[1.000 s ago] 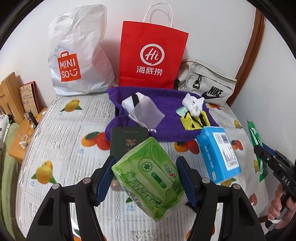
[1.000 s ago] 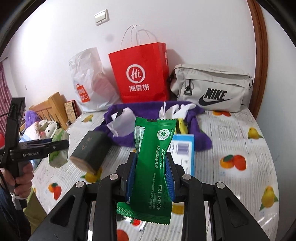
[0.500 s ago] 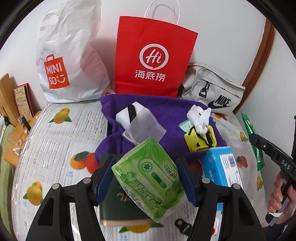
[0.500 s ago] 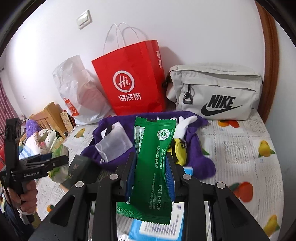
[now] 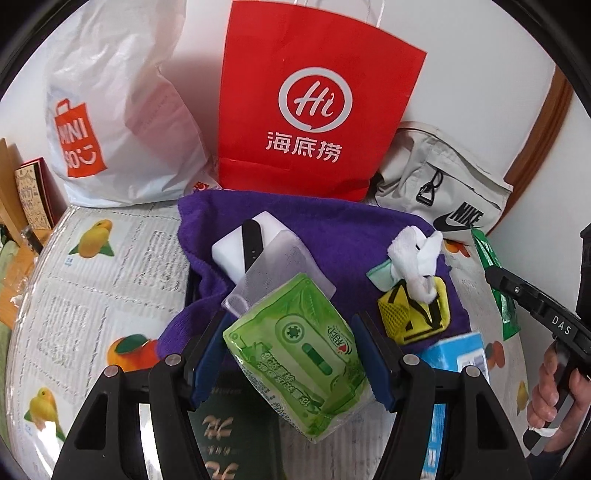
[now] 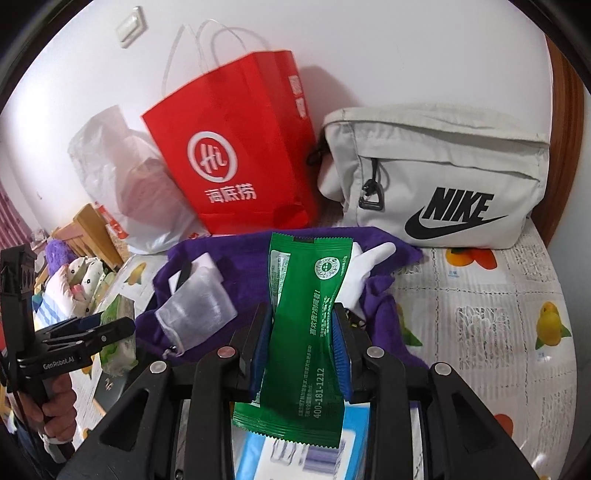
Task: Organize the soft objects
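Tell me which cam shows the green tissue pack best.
Left wrist view: the green tissue pack sits centred and face-on between the left gripper pads, print legible. The right wrist view catches only its edge, at the far left behind that gripper's fingers.

Background stuff only: straight ahead of the left jaws, against the wall, stood a red paper bag (image 5: 317, 110) with a white "Hi" logo. A white Miniso plastic bag (image 5: 122, 110) slumped to its left, touching it. Ahead of the right jaws and off to the right sat a pale grey Nike bag (image 6: 443, 173), right next to the red one. A blue box (image 5: 454, 354) lay just right of the left jaws, and a dark green booklet (image 5: 229, 435) with gold lettering lay directly beneath them. All of it was on a fruit-print table cover (image 6: 480, 314). There was a wall switch (image 6: 131, 26) high up on the left too.
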### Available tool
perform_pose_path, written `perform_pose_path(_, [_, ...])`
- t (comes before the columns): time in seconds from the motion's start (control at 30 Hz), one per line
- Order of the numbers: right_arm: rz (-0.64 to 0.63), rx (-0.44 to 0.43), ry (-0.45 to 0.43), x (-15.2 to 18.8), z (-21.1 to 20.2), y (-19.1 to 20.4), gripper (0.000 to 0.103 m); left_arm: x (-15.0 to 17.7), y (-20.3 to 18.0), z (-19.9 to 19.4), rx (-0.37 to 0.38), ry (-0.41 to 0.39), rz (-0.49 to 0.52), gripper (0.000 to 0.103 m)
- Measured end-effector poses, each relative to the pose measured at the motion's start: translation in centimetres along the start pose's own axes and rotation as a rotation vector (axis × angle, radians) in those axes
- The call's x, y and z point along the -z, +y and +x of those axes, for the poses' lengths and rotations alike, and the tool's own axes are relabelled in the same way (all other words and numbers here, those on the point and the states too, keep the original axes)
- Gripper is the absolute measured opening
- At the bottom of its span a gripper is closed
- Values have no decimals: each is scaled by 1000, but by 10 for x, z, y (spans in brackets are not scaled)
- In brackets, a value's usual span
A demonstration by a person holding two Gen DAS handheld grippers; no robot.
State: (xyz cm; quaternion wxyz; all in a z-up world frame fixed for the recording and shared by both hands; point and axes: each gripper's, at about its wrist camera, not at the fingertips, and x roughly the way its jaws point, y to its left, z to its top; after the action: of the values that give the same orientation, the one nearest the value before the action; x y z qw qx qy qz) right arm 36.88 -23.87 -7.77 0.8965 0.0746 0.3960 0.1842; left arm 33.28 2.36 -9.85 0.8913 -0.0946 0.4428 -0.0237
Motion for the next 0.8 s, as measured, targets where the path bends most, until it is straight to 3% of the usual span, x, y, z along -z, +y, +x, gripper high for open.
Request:
perform_pose_path(0.27, [6,-7,48,-11,33,-3,32,-22,-7,30,-11,13,-17,65])
perform_pose_path(0.8, [-26,31,119,3,78,-13,34,-28,-5,69,-39,41,-47,67])
